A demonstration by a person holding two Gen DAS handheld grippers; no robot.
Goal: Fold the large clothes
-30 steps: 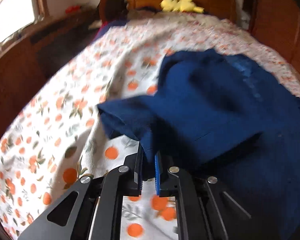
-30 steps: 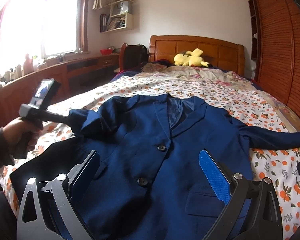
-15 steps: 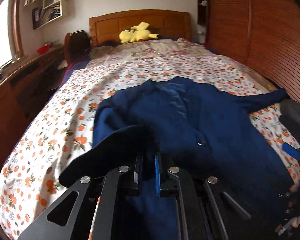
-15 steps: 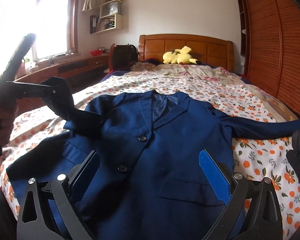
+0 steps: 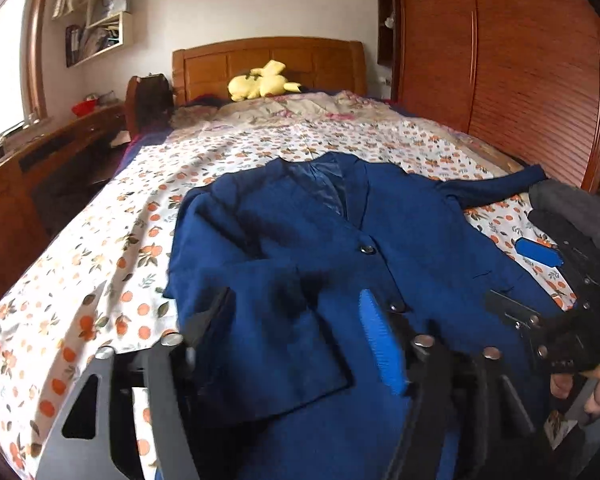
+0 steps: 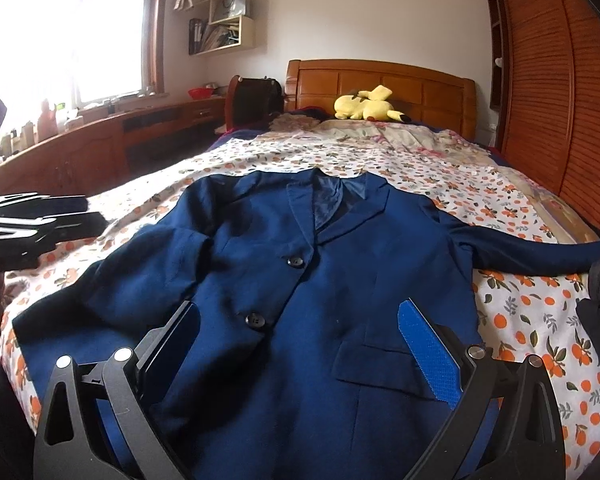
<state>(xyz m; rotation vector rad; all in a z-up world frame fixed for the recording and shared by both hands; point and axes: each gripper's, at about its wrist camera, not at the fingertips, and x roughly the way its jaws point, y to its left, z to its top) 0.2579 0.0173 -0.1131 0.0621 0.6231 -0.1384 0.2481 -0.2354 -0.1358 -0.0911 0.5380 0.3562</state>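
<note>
My navy blazer (image 6: 332, 280) lies face-up on the orange-print bed (image 6: 520, 308), its left sleeve (image 5: 268, 320) folded across the chest to narrow it. My left fingers (image 5: 300, 320) hover spread wide, holding nothing; my right fingers (image 6: 300, 340) gape over the hem (other sleeve outstretched).

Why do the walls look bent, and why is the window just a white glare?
Both views come through fisheye lenses, so straight lines bow toward the edges, like the wardrobe in the left wrist view. In the right wrist view the window is blown out to white. The left wrist view is softer, its blue pad smeared; the jacket looks crisp in the right wrist view.
</note>
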